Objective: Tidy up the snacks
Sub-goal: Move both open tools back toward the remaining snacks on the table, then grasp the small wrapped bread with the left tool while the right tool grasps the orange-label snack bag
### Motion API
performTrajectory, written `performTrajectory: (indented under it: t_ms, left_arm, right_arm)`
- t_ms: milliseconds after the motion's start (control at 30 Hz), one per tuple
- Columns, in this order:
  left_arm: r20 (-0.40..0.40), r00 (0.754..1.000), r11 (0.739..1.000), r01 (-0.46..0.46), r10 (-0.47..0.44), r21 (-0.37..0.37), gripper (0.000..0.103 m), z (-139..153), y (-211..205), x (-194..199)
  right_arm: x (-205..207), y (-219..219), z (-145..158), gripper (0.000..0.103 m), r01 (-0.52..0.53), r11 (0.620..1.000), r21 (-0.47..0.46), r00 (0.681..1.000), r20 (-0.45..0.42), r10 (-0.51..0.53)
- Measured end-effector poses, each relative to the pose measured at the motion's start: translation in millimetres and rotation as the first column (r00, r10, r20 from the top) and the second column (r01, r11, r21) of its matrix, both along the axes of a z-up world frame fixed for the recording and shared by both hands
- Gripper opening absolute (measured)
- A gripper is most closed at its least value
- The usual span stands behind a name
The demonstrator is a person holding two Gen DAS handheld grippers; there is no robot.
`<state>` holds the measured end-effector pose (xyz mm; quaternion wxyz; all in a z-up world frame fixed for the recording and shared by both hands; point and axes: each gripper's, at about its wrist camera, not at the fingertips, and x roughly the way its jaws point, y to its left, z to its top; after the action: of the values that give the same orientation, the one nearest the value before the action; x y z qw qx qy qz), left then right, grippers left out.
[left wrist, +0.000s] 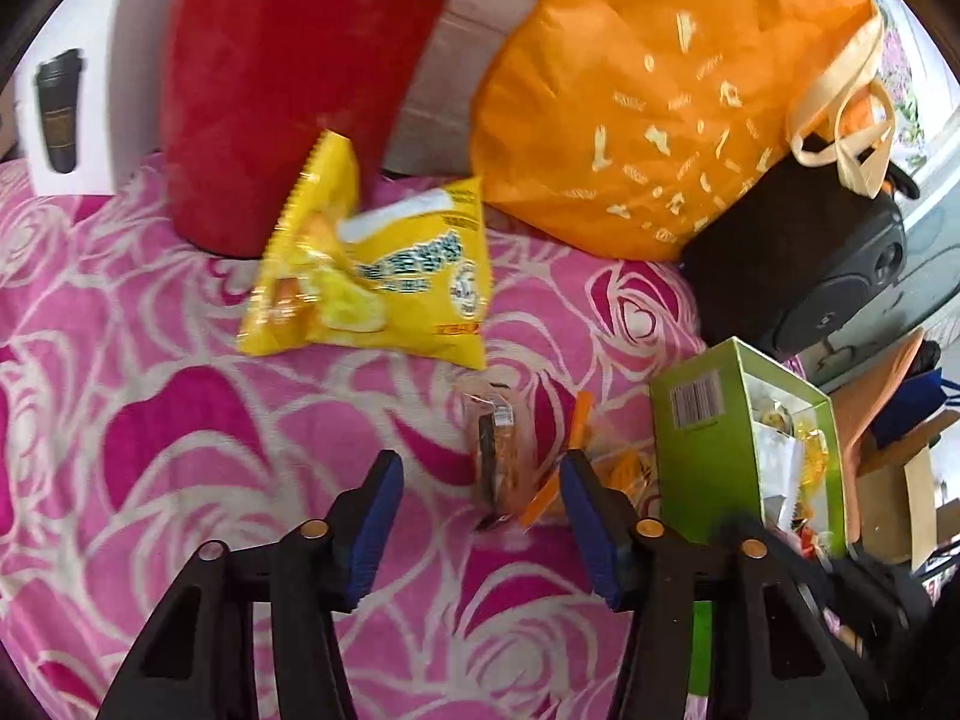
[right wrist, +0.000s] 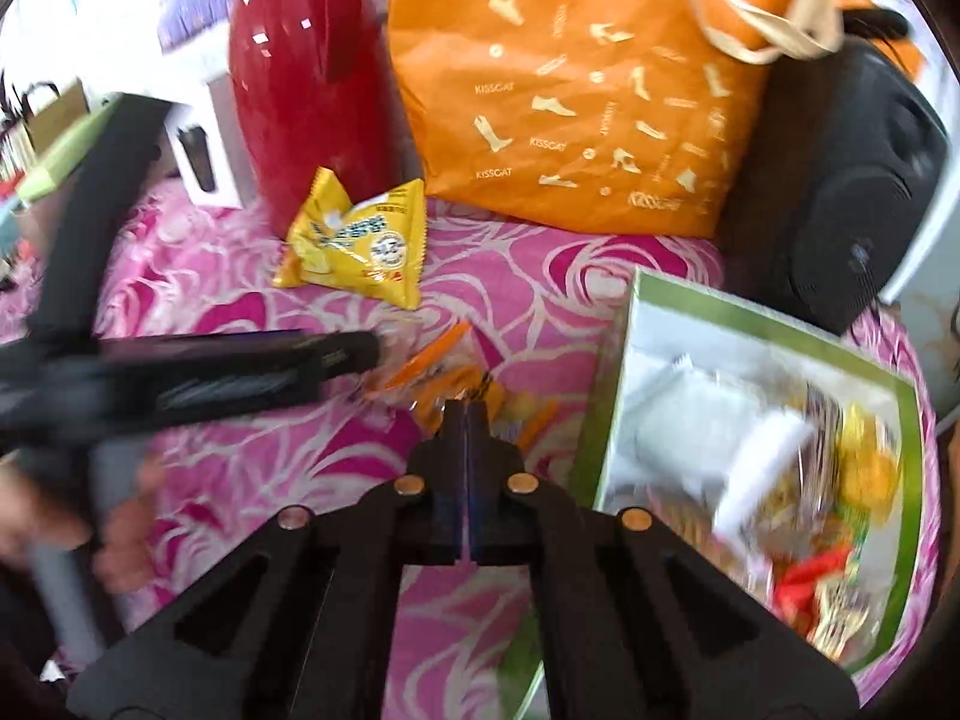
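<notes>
Nearest: left gripper (left wrist: 480,495) with fingers spread wide around a small clear-wrapped snack (left wrist: 498,468) on the pink rose-patterned cloth (left wrist: 180,420). Right gripper (right wrist: 468,414) with fingers pressed together, nothing visibly between them, just short of orange-wrapped snacks (right wrist: 444,381). Just right: green box (right wrist: 648,324), open, holding mixed packets. Farther: yellow chip bag (left wrist: 372,282) leaning against a red jug (left wrist: 270,90). Beyond: orange tote bag (left wrist: 648,102), black speaker (left wrist: 810,264).

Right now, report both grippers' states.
Left gripper: open, empty, above the small clear-wrapped snack.
Right gripper: shut, apparently holding nothing.
</notes>
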<state>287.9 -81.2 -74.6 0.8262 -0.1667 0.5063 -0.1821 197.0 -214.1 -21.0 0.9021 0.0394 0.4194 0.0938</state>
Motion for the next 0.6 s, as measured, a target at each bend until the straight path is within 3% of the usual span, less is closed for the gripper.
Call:
performTrajectory:
  t_ms: [133,167,200,267,300,333,433,600]
  left_arm:
    - [-0.028,0.999,1.000,0.022,-0.021,0.019,0.048,-15.1,-13.5,10.1]
    - [-0.013,0.999,0.998,0.035,-0.034,0.054,0.027,-16.5,-15.8,10.1]
    - [-0.004,0.998,0.995,0.064,-0.064,0.077,0.021,-17.0,-17.7,9.0]
    - [-0.008,0.995,0.992,0.099,-0.099,0.083,0.020,-16.0,-14.9,3.5]
    - [-0.009,0.994,0.989,0.112,-0.111,0.093,0.020,-14.6,-12.6,-0.7]
    - [-0.005,0.992,0.987,0.124,-0.124,0.103,0.020,-12.0,-8.3,-6.9]
    - [0.017,0.993,0.989,0.115,-0.117,0.092,0.020,1.5,15.9,-30.9]
    - [0.101,0.992,0.986,0.057,-0.074,0.155,0.022,24.0,48.5,-68.4]
  right_arm:
    - [-16.7,2.3,-2.9,0.002,-0.019,1.000,0.014,1.000,0.003,0.019]
    - [-16.4,3.3,-4.1,0.003,-0.018,1.000,-0.002,1.000,0.005,0.018]
    - [-16.1,3.4,-4.7,0.007,-0.010,1.000,-0.007,1.000,0.002,0.010]
    - [-13.8,3.0,-3.4,0.021,-0.010,1.000,0.004,1.000,0.005,0.010]
    - [-11.7,3.4,-3.6,0.035,-0.015,1.000,0.004,1.000,0.006,0.015]
    - [-7.7,6.3,-4.6,0.042,-0.023,1.000,-0.013,1.000,0.001,0.023]
    - [6.4,16.7,-11.3,0.043,-0.052,0.997,-0.065,0.998,-0.021,0.050]
    - [41.3,39.8,-36.3,0.045,-0.098,0.969,-0.225,0.989,-0.128,0.070]
